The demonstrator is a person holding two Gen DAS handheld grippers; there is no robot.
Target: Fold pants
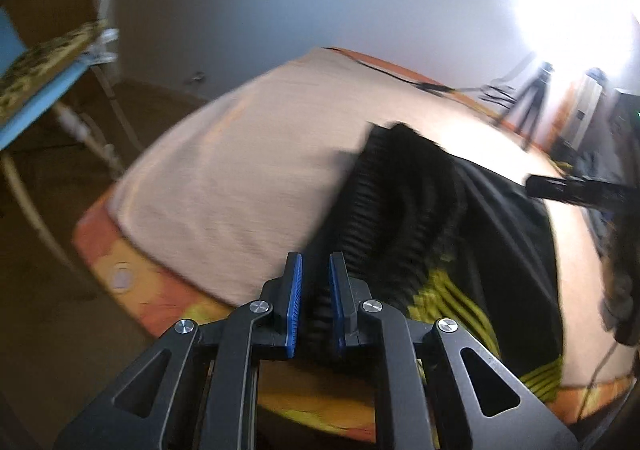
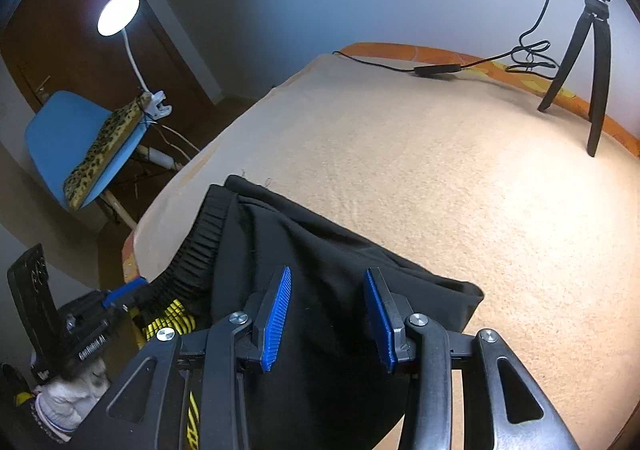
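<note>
On the near left of the towel (image 2: 440, 178), the left gripper (image 1: 314, 282) pinches the pants (image 2: 320, 270) by their waistband (image 1: 384, 202). The right gripper (image 2: 326, 314) hovers wide above them. A fold looks underway; next it likely needs a hold.

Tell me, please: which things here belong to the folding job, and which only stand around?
For the job: black pants, left gripper shut on their waistband, right gripper open.

Standing around: tripod, cable, blue chair, lamp.
</note>
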